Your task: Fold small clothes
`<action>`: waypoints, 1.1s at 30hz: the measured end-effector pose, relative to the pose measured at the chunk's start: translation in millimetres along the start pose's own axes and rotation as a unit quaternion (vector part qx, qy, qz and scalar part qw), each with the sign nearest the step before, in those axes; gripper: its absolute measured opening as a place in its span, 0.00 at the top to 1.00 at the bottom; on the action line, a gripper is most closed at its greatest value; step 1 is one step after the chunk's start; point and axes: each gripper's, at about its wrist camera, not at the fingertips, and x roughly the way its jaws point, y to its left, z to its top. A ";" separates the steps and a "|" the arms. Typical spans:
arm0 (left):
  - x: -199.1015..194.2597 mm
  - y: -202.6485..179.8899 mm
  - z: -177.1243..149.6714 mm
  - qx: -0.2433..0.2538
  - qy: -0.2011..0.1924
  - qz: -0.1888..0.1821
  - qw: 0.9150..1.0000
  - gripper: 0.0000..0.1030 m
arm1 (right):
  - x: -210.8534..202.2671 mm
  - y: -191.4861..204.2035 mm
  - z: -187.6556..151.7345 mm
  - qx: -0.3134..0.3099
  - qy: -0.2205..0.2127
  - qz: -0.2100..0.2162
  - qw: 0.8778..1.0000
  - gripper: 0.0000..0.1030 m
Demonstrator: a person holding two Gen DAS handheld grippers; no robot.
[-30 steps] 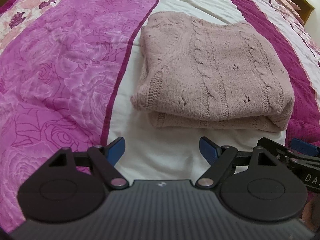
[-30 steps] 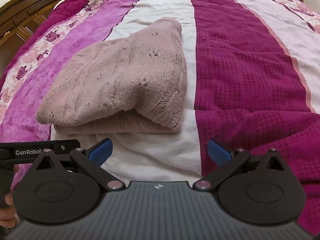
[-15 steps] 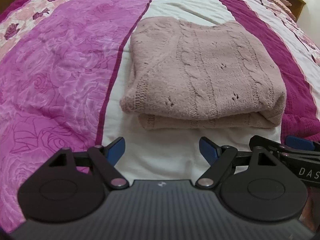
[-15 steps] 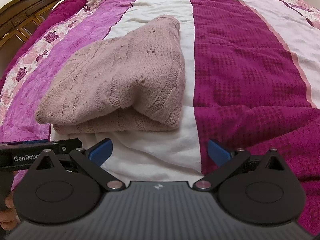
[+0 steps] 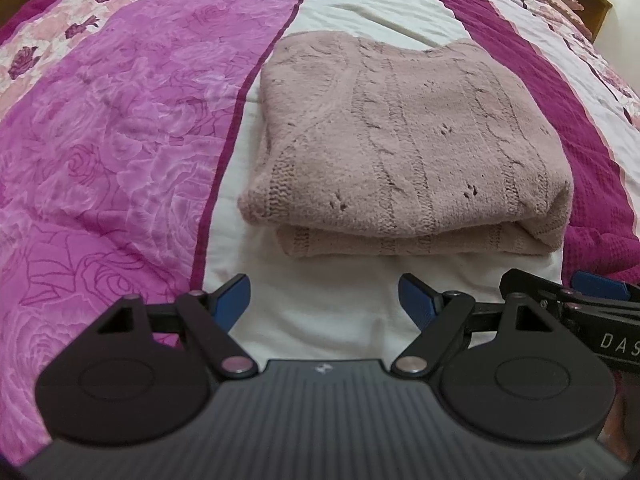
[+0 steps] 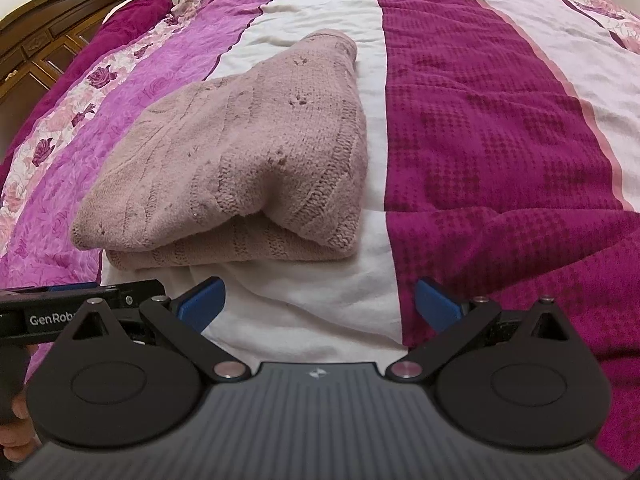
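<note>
So the dusty-pink cable-knit sweater is sitting folded into a chunky rectangle on the white stripe of the bedspread, folded layers stacked, the open edges facing the near side. Top layer overhangs the bottom one a bit at the near edge. Its left side runs just beside the thin dark line where the white stripe meets the rose-print pink band, and its right side touches the deep magenta waffle-textured stripe.

Both tongs are parked on the near side of it, not touching the knit. The left gripper has its blue pads spread wide with only white sheet between them. The right gripper is also spread wide, nothing pinched, hovering over the border between the white and magenta stripes, so a little right of the sweater's near right corner. They're side by side: each one's black body pokes into the edge of the other's view.

Dark wooden headboard-type furniture is off to the far left.
</note>
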 end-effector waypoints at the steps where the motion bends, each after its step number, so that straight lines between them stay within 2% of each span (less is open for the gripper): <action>1: 0.1 -0.5 0.3 0.000 0.000 0.000 1.000 0.20 | 0.0 -0.4 -0.4 0.000 0.000 0.000 1.000 0.00; 33: 4.3 -4.9 -6.6 0.008 0.012 0.001 1.000 0.20 | 2.7 -5.1 -5.2 0.014 0.005 0.005 1.000 0.00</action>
